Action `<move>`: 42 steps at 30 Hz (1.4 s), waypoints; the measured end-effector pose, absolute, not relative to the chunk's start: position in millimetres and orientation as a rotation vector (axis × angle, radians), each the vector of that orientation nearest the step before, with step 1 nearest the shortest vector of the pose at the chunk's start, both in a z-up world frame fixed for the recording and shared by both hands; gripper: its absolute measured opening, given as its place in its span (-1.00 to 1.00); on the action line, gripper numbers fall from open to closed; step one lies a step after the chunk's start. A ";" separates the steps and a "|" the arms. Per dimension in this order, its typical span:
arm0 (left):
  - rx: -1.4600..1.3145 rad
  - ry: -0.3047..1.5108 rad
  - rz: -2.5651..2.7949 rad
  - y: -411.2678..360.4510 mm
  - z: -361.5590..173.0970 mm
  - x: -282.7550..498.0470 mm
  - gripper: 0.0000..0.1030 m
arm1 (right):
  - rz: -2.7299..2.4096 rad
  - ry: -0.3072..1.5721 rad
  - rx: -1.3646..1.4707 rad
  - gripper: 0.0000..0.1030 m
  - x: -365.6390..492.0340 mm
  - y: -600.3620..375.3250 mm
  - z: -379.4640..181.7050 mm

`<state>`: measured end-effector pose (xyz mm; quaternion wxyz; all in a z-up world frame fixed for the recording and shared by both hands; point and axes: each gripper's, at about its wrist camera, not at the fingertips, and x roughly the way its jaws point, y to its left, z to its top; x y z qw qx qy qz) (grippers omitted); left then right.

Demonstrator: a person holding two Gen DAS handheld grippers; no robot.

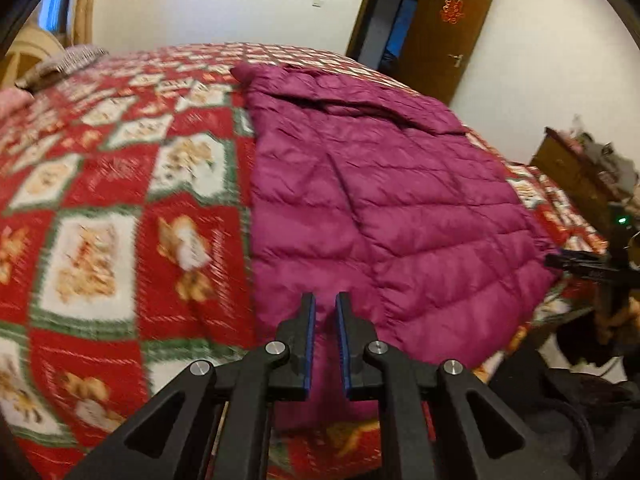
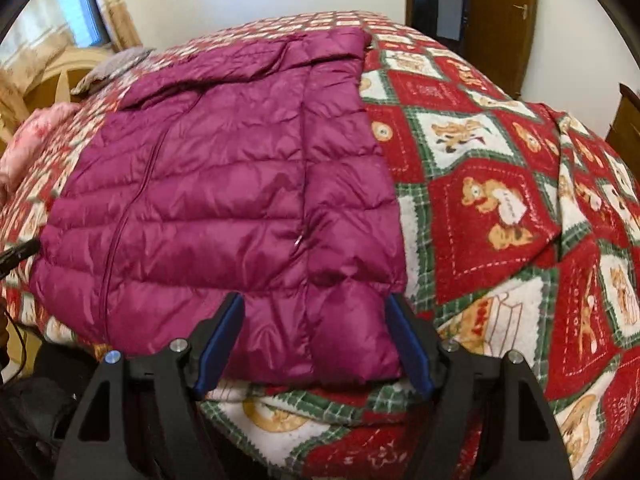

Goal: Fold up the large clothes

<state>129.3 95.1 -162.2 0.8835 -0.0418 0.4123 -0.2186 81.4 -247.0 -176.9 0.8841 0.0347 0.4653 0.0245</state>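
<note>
Two grippers are hovering over a magenta puffer jacket (image 2: 224,184) lying on the bedspread (image 2: 492,208). Left gripper (image 1: 325,300) jaws are sitting nearly together, empty. Right gripper (image 2: 316,300) jaws are standing wide apart, straddling the jacket's hem.

Magenta quilted jacket (image 2: 208,200), red-green bear-print checked blanket (image 2: 496,216)

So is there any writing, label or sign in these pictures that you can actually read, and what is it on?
None can be read.
Red ornament on the brown door: a decorative emblem, too small to read.
Stitched script in the bedspread squares: too blurred to read.
Purple puffer jacket: no label or brand shows.
</note>
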 end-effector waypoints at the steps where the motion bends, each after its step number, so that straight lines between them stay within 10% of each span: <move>1: -0.097 0.864 -0.458 95.4 -163.7 129.5 -0.79 | 0.052 0.964 0.075 0.45 81.4 -247.0 -176.6; 7: -0.249 0.924 -0.505 106.2 -186.6 131.1 -0.31 | 0.047 0.952 0.099 0.45 80.3 -250.6 -178.2; 9: -0.374 0.923 -0.570 115.6 -191.5 131.3 0.17 | 0.047 0.949 0.103 0.45 81.4 -250.9 -177.8; 18: -0.003 0.814 -0.305 89.7 -144.0 107.9 0.51 | 0.059 0.939 0.088 0.45 78.7 -249.9 -177.4; 42: -0.042 0.927 -0.371 81.9 -182.1 118.8 0.51 | 0.064 0.912 0.095 0.05 77.1 -259.1 -174.6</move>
